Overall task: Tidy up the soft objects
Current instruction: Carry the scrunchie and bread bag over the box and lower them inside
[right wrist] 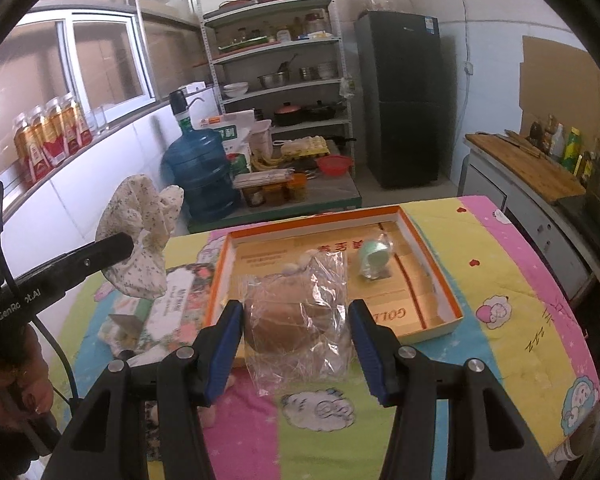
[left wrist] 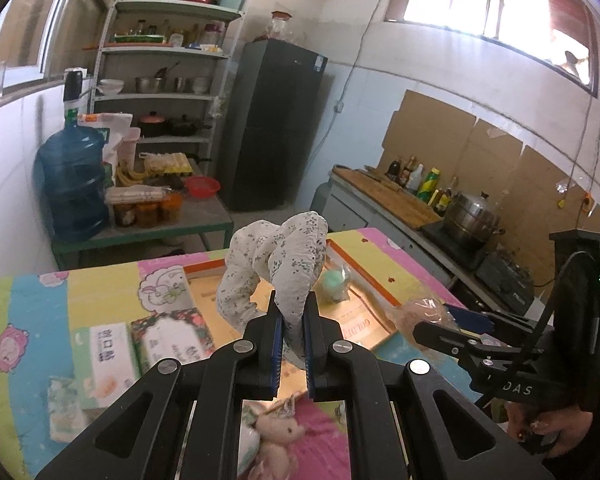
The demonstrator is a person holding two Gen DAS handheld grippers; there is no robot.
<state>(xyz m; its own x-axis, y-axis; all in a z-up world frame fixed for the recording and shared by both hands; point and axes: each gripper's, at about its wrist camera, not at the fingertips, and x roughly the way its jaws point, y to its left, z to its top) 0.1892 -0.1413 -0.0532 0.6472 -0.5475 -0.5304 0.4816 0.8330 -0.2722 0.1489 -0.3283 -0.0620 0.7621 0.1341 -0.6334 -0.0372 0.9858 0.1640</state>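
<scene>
Both tongs hold soft things up over the table with the bright cartoon cloth [right wrist: 512,280].

Left tongs [left wrist: 293,312] are pressed together, pinching a white flowery cloth [left wrist: 284,256] that flops up above the tips. In the right view this cloth hangs at about 9 o'clock, left of the box. Right tongs [right wrist: 296,320] are partly spread, with a brown bun in a clear bag [right wrist: 296,312] between the blue pads [right wrist: 226,344]; the bag touches both pads. Just past the bun, at 12 o'clock, lies a flat orange-edged box [right wrist: 440,280]. A small green thing in a clear wrap [right wrist: 374,260] lies inside it, toward 1 o'clock. A little pink plush toy [left wrist: 278,436] lies on the cloth under the left tongs, at 6 o'clock.
</scene>
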